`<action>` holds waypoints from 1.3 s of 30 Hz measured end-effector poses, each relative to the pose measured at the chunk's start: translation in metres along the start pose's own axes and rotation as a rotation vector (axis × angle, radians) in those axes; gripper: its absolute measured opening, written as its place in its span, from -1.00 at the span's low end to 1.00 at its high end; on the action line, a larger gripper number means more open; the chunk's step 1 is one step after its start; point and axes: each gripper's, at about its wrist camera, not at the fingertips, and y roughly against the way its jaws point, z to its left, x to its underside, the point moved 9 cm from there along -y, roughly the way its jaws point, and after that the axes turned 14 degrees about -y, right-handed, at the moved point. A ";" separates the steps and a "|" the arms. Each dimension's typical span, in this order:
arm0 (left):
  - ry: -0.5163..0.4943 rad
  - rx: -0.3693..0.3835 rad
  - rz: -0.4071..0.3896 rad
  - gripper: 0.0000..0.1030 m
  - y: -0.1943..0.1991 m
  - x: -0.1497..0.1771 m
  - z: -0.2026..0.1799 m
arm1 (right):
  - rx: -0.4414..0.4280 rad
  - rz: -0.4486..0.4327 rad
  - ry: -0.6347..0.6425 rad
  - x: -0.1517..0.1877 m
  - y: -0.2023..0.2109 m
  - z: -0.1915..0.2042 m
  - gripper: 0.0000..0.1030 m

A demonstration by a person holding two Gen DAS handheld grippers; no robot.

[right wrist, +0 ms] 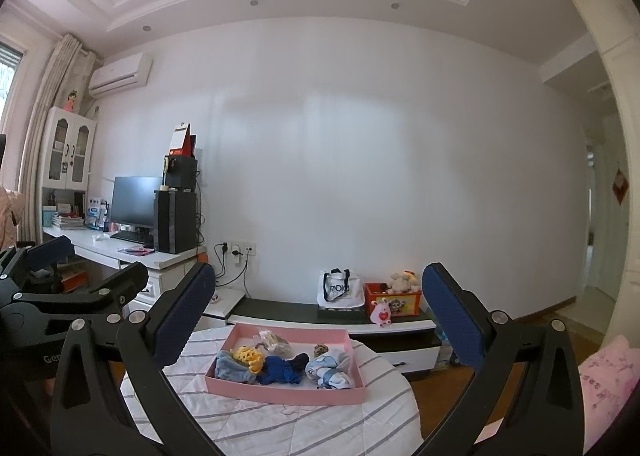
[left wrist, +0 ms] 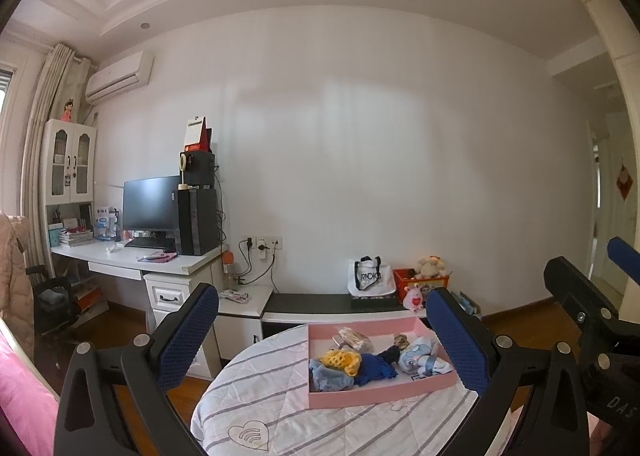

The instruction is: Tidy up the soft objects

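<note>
Both grippers, left gripper (left wrist: 320, 336) and right gripper (right wrist: 316, 320), hover with jaws spread, empty; soft objects (right wrist: 280, 370) fill the pink tray (right wrist: 288, 396) on the tabletop (right wrist: 280, 428) — one pinch could snag neighbours.

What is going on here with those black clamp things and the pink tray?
A person holds a two-finger gripper in each hand, and both the left gripper and the right gripper hang open and empty above a round table with a striped cover. On it sits a pink tray holding small soft items: a yellow knitted piece, dark blue fabric and light blue socks. Nothing is being gripped at this moment.
</note>
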 end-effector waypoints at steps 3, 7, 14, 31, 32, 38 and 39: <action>-0.003 0.000 0.000 1.00 0.000 0.000 0.000 | 0.000 0.002 0.007 0.000 -0.001 0.000 1.00; 0.001 -0.003 0.002 1.00 -0.002 0.000 0.000 | 0.002 0.002 0.013 0.001 -0.001 0.001 1.00; 0.003 -0.012 -0.003 1.00 -0.001 0.002 0.000 | 0.000 0.003 0.011 0.001 -0.002 0.002 1.00; 0.009 -0.013 -0.006 1.00 0.003 0.003 0.001 | -0.005 0.003 0.007 0.000 -0.004 0.004 1.00; 0.009 -0.014 -0.007 1.00 0.003 0.003 0.001 | -0.006 0.002 0.006 -0.001 -0.004 0.003 1.00; 0.006 -0.009 -0.010 1.00 0.003 0.005 0.000 | -0.003 0.004 0.005 -0.002 -0.006 0.001 1.00; 0.006 -0.010 -0.009 1.00 0.004 0.005 0.000 | -0.002 0.003 0.005 -0.002 -0.006 0.000 1.00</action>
